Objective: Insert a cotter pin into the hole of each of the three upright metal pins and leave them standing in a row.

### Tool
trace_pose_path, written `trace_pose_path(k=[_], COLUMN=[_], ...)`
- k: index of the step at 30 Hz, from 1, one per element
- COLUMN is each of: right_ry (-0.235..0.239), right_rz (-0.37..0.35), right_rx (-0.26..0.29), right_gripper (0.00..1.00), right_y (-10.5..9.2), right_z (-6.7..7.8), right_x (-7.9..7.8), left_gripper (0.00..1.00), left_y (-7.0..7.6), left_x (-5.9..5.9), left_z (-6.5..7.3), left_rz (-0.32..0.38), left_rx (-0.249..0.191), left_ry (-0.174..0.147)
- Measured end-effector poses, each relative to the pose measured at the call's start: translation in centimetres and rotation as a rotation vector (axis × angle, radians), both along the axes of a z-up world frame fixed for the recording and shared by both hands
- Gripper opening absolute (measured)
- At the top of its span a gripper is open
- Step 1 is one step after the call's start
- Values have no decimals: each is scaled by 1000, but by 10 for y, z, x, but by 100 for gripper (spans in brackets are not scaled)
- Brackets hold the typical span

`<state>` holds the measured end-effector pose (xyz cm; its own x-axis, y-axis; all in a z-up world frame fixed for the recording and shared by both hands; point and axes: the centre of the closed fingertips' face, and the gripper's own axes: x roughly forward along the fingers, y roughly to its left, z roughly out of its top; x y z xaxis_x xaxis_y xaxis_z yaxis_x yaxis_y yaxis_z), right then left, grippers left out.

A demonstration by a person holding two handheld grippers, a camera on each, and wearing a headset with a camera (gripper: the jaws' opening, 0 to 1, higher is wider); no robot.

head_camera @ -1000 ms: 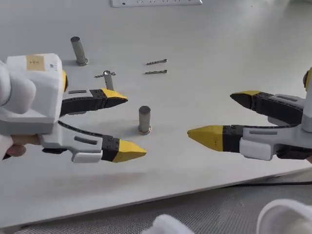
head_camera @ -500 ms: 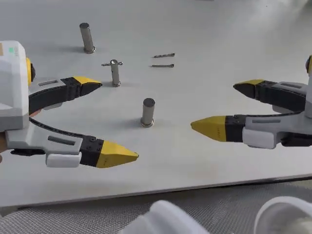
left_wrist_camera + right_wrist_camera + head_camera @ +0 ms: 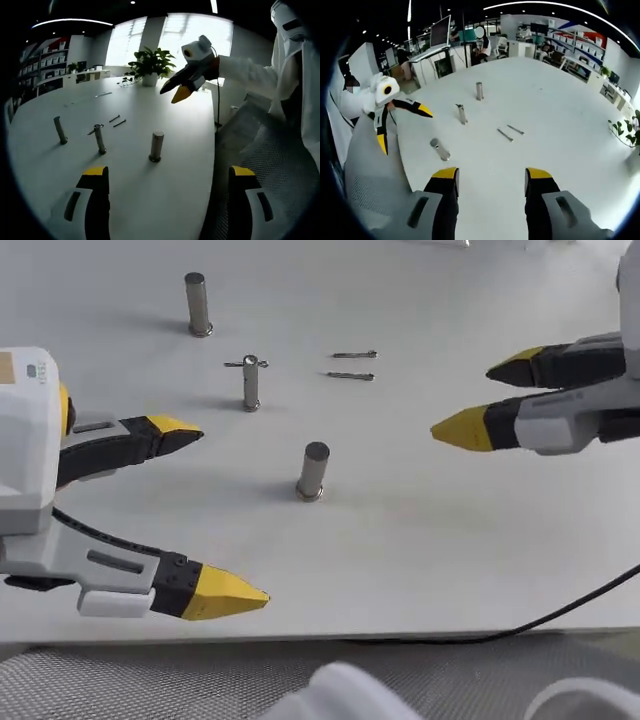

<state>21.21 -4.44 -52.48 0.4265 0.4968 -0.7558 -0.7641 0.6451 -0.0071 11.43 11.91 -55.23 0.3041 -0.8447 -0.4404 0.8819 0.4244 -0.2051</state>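
Nearest pin [image 3: 313,470] between left gripper [image 3: 232,512], right gripper [image 3: 462,400]; jaws apart

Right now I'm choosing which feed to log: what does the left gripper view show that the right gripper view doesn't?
Left gripper view: the right claw, open above the white table, a white sleeve behind it, and bright windows. Right gripper view: the left claw, open, and a monitor on a desk beyond the table. Shared: that table, three upright pins, the middle one already carrying a cotter pin, and two loose cotter pins lying beside them.
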Motion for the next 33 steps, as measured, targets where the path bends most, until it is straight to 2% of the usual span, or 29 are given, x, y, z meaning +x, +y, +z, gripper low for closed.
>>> trace_pose_path(k=[2, 4, 6, 8, 10, 11, 13, 15, 20, 24, 27, 29, 33], right_ry=[27, 33, 43, 38, 29, 22, -15, -16, 14, 35, 46, 63, 53], right_rz=[33, 70, 111, 164, 220, 258, 295, 328, 391, 434, 470, 486, 510], right_rx=[-49, -71, -66, -96, -147, -185, -257, -297, -319, -334, -358, -364, -368], right_gripper=[37, 36, 35, 34, 34, 34, 34, 32, 29, 23, 19, 19, 16], right_y=[-1, 7, 15, 23, 29, 30, 30, 31, 41, 46, 48, 51, 54], right_z=[-5, -6, -6, -7, -10, -13, -18, -23, -39, -53, -65, -68, -79], right_x=[6, 8, 13, 18, 24, 33, 47, 53, 67, 75, 79, 77, 85], left_gripper=[99, 99, 99, 99, 99, 99, 99, 99, 99, 99, 99, 99, 99], left_y=[3, 6, 9, 12, 13, 14, 16, 18, 25, 32, 35, 36, 38], left_x=[4, 5, 7, 6, 3, 2, 1, 1, -3, -2, -1, 0, 2], left_z=[5, 9, 11, 15, 17, 18, 18, 18, 14, 10, 10, 9, 8], left_rz=[34, 65, 100, 117, 125, 132, 145, 164, 193, 227, 247, 255, 273], left_rx=[-12, -29, -37, -50, -54, -52, -55, -63, -57, -51, -57, -62, -62], left_ry=[-13, 1, 12, 7, 6, 1, 1, 1, 8, 20, 21, 24, 23])
